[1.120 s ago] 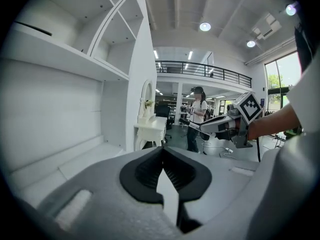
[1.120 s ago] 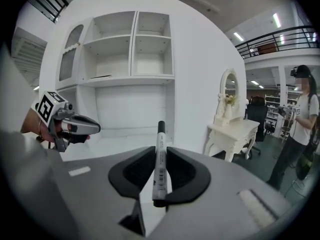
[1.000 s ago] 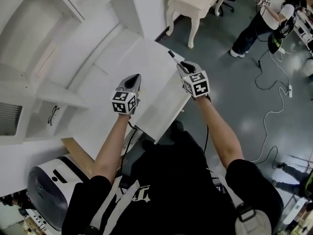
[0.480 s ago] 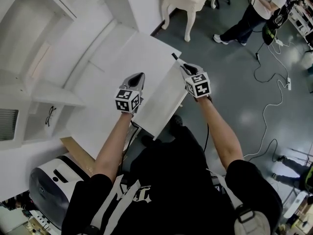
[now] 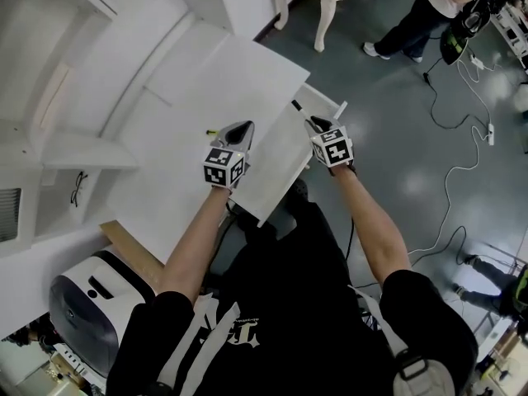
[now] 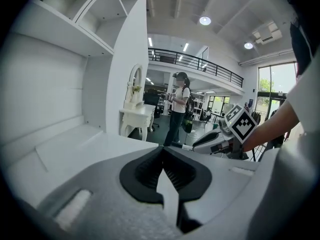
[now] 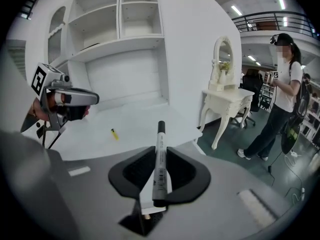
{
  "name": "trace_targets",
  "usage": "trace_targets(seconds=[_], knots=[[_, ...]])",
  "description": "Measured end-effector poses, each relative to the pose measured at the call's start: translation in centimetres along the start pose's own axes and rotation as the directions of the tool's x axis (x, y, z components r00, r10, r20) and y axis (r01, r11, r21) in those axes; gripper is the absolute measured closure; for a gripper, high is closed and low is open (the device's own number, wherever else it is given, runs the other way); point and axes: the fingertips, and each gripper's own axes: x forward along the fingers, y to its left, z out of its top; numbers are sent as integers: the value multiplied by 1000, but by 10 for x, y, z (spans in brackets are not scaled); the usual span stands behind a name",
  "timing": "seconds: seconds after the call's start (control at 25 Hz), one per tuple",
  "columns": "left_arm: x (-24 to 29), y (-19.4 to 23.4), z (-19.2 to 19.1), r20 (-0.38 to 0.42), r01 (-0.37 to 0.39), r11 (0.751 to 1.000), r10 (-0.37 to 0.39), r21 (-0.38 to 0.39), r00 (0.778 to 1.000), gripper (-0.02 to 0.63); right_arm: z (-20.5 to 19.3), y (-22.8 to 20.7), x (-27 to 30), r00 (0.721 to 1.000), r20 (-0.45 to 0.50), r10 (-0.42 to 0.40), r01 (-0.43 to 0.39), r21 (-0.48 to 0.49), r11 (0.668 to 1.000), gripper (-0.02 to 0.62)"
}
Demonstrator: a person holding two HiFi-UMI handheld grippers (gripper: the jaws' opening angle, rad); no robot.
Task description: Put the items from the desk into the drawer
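The marker (image 7: 160,134), gripped by the right claw (image 7: 158,170) with its tip jutting well ahead, could likely swivel or slip if it struck the rim of the drawer (image 5: 280,167) just below. Off to its left, the left claw (image 6: 163,156) was closed on nothing. A small yellow item (image 7: 114,133) lay on the table (image 7: 140,116) ahead-left, with nothing blocking.

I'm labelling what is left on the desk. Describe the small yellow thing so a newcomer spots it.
Find the white desk below the open shelves. A small yellow item lies on its top, near the left gripper. It is the only coloured thing lying there; the marker is held in the right gripper.
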Motion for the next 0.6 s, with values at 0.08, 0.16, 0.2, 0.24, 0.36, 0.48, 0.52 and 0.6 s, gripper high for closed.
trace_targets(seconds=[0.08, 0.16, 0.2, 0.24, 0.36, 0.48, 0.52, 0.6], knots=[[4, -1, -8, -9, 4, 1000, -4, -10, 1000, 601, -14, 1, 8, 999, -32, 8, -8, -1, 1000, 523], [6, -2, -17, -16, 5, 1000, -6, -23, 1000, 601, -27, 2, 18, 998, -65, 15, -16, -1, 1000, 523], [7, -2, -22, -21, 5, 1000, -6, -29, 1000, 601, -35, 3, 22, 996, -84, 20, -20, 0, 1000, 523], [8, -1, -28, -30, 5, 999, -6, -35, 1000, 601, -42, 5, 27, 994, -103, 25, -25, 2, 1000, 523], [11, 2, -46, -56, 1, 999, -4, -48, 998, 601, -64, 8, 43, 987, -157, 37, -36, 7, 999, 523], [13, 7, -57, -68, -5, 998, 1, -60, 998, 601, -82, 11, 59, 978, -201, 48, -46, 11, 999, 523], [13, 9, -60, -69, -9, 998, 5, -64, 998, 601, -88, 12, 64, 975, -216, 51, -49, 12, 999, 523], [12, 14, -66, -71, -21, 997, 15, -75, 997, 601, -96, 14, 73, 969, -241, 54, -52, 15, 999, 523]])
